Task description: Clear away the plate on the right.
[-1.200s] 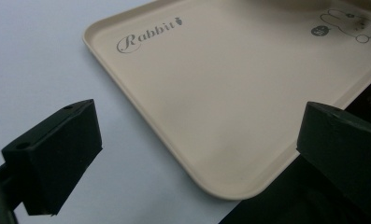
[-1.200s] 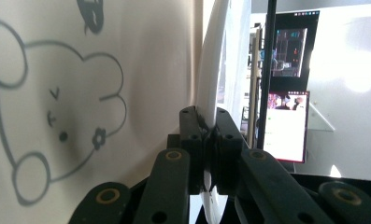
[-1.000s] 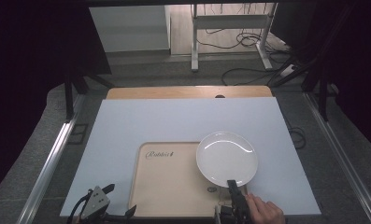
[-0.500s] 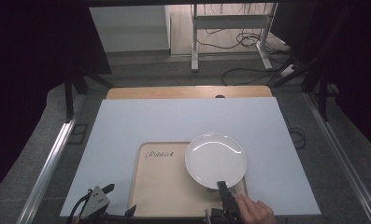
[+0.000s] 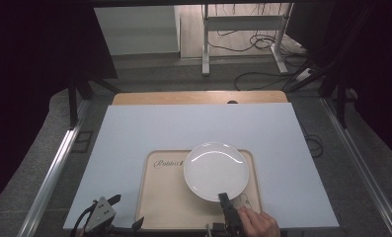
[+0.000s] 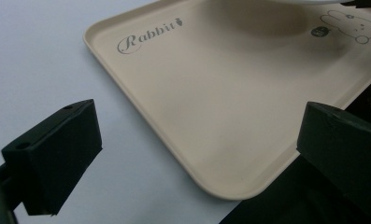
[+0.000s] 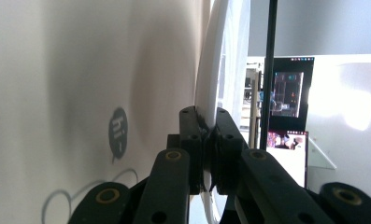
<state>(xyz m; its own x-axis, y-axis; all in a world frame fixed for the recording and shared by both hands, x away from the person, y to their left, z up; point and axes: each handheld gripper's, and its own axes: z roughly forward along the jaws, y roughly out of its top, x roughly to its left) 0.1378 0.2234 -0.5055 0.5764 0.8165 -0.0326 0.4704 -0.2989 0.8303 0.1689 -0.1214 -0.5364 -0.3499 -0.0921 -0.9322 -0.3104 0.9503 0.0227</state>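
My right gripper (image 5: 224,199) pinches the near rim of the white plate (image 5: 215,170), which covers the right and middle of the beige tray (image 5: 159,207). The tray's left part lies bare, open room for my left gripper (image 6: 197,154), whose jaws stand wide apart over the tray's near left corner. The white board (image 5: 134,128) beyond and beside the tray gives free passage on every side.
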